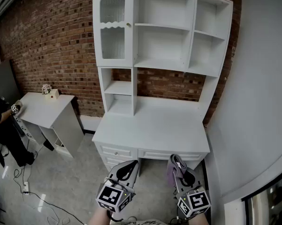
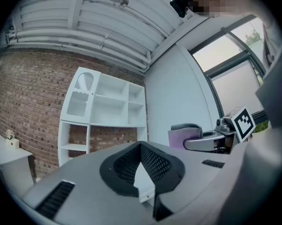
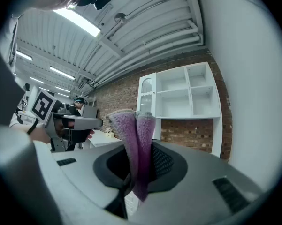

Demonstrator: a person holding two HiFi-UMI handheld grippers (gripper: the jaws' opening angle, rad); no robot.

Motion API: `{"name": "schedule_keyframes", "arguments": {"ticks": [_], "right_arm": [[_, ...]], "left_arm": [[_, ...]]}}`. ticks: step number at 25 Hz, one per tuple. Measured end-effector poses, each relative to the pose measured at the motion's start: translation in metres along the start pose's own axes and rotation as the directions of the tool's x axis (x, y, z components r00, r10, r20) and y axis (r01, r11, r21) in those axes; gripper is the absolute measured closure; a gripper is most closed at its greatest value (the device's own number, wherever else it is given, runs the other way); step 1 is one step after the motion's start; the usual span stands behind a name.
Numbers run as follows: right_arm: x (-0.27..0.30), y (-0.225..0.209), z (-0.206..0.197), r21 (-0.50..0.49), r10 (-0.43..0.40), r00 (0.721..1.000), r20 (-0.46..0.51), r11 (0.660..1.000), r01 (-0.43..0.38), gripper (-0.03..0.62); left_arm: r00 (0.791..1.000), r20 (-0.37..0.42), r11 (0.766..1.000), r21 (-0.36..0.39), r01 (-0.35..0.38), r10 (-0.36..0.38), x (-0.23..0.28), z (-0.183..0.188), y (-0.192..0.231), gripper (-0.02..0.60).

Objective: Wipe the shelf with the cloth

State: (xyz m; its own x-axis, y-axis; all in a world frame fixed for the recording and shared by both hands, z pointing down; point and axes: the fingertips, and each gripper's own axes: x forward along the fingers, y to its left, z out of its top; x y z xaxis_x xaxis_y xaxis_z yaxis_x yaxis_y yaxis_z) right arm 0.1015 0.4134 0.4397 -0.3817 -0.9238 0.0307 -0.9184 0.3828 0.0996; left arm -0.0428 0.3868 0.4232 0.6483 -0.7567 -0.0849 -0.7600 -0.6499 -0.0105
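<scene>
The right gripper [image 3: 140, 150] is pinching the folded purple cloth [image 3: 133, 135]. The left gripper [image 2: 141, 148] is pressing its jaws together on nothing, facing the white shelf [image 1: 163, 43].

The head view looks from above and some way back, forward and steeply down, onto the white shelf [image 1: 162, 46] against the brick wall [image 1: 51, 46], with the left claw [image 1: 128, 167] and the right claw [image 1: 177, 164] at its bottom edge. The left gripper view rides low on its own claw [image 2: 141, 162] and tilts up along the jaws, taking in the ceiling [image 2: 108, 27], the shelf [image 2: 108, 104] far off at left, and the right claw [image 2: 193, 138] with the purple cloth [image 2: 178, 138] near at right. The right gripper view looks up the same way past its own claw [image 3: 139, 161], sharing the shelf [image 3: 183, 93] right of middle and catching the left claw [image 3: 82, 123] at left.
</scene>
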Motion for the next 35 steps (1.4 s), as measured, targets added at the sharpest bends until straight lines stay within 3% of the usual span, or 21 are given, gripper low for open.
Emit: {"name": "schedule_keyframes", "arguments": {"ticks": [17, 35], "right_arm": [[0.01, 0.003, -0.011, 0.027, -0.034, 0.999, -0.018, 0.999, 0.034, 0.519], [0.098, 0.032, -0.039, 0.05, -0.085, 0.993, -0.081, 0.995, 0.089, 0.517]], "left_arm": [[0.999, -0.033, 1.0, -0.007, 0.03, -0.03, 0.0, -0.016, 0.01, 0.568], [0.996, -0.083, 0.997, -0.071, 0.03, -0.036, 0.0, -0.053, 0.112, 0.568]]}}
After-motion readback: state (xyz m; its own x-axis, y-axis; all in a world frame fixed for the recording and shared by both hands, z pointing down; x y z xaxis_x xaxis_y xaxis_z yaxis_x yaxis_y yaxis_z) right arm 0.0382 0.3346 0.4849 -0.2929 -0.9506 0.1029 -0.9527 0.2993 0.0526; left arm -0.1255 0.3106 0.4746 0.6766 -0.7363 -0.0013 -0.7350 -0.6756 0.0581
